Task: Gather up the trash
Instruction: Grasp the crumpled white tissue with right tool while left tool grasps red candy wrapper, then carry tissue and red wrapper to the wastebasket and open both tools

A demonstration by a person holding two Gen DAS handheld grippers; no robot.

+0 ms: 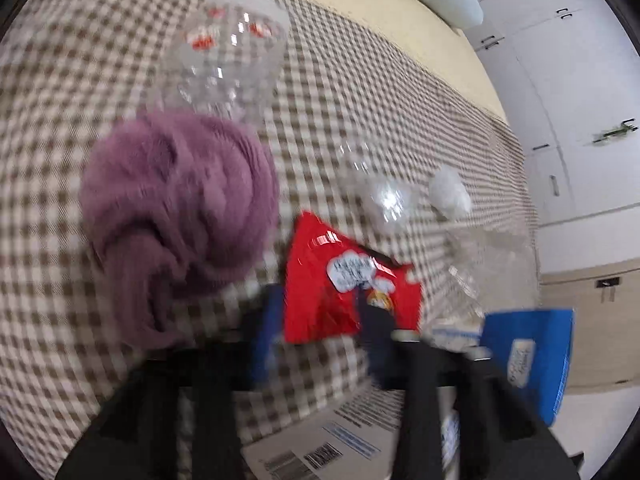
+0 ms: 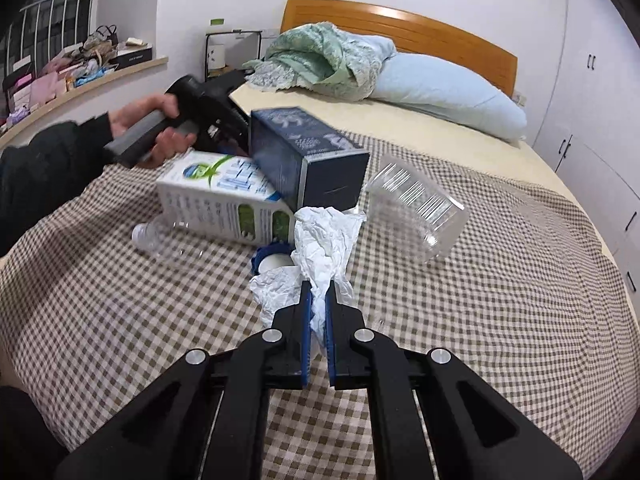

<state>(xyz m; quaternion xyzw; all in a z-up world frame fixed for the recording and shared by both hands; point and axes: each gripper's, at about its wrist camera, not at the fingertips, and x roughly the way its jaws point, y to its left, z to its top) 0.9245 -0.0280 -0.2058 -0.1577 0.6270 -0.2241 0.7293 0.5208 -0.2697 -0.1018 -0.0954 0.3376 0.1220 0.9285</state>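
Your right gripper (image 2: 318,300) pinches the white tissue (image 2: 324,240). Your left gripper (image 1: 320,320) looks closed on the red snack bag (image 1: 344,280). Ahead of both, boxes (image 2: 224,196), bottles (image 2: 168,240) and a clear cup (image 2: 416,208) still wait on the bed (image 2: 500,300).

Left wrist view looks steeply down, close over the checked bed (image 1: 80,80); right wrist view faces the headboard (image 2: 400,28). Both share the bed.
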